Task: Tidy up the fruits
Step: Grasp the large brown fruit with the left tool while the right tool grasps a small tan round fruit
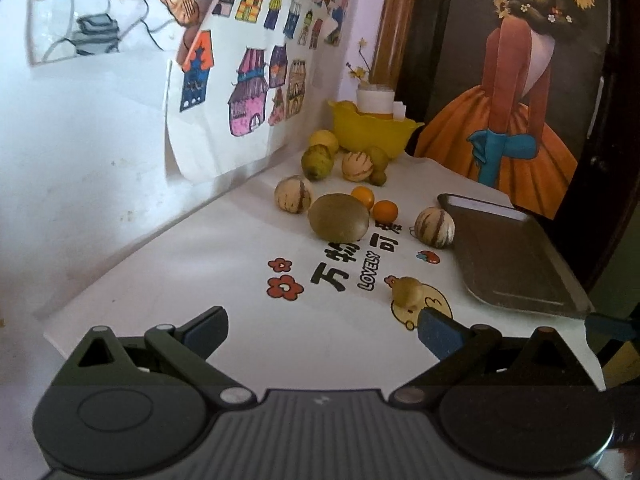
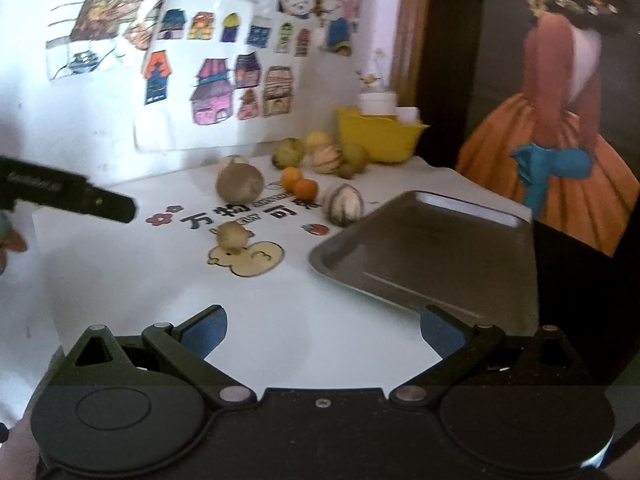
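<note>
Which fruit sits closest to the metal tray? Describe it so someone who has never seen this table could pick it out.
Start at the dark rectangular metal tray on the right of the white printed table mat. Just off the tray's far left corner lies a round cream melon with brown stripes. Unlike the two other striped melons, which lie farther back, it sits alone beside the tray, right of the two small oranges.

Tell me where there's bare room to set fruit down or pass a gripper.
The metal tray is bare inside. The white tabletop is free between both open grippers, left gripper and right gripper, and the small yellowish fruit. It is crowded from the large brownish-green fruit and the two oranges back to the yellow bowl.
</note>
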A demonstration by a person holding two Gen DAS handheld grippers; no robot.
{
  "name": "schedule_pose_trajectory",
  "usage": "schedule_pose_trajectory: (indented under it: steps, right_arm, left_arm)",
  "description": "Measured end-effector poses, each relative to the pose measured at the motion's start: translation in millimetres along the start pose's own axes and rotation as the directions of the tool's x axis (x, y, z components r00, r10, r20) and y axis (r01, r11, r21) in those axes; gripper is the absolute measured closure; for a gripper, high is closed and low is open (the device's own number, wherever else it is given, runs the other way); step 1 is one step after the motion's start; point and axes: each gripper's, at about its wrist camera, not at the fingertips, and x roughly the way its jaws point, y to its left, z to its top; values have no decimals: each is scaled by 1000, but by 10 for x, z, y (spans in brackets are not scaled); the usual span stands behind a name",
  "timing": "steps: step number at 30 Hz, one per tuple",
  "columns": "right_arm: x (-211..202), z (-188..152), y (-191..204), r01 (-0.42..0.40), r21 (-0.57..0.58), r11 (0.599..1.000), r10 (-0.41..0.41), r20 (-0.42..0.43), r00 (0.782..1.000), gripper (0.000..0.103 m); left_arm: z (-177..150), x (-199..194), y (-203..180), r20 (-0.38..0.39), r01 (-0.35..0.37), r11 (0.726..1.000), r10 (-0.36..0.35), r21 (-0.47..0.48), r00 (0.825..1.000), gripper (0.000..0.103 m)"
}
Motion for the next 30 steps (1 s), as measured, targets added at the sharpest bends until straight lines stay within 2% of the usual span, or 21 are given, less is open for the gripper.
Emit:
schedule_pose_trajectory:
  steps: [5,13,21,25,30]
  right_arm:
    - [101,209,37,-81,-20,997,80,-12,997,0]
    - [415,514,183,-160,-143,977,154,-57,986,0]
    - [824,643,313,-245,-111,963,230,-137,964,1]
    - [989,623,364,-249,-94,964,232,-155,960,12]
    - [1129,604,359,-283,-31,959,274,-169,947,21]
  left_arm:
    - [182,174,45,-27,18,1000,-18,2,999,0]
    - [464,467,81,-45,65,998,-65,1,997,0]
    - [743,944,100,-100,112,994,-112,-5,989,0]
    - [823,1162,85,-111,107,994,-106,7,988,1]
    - [847,1364,67,-111,109,994,-108,2,988,4]
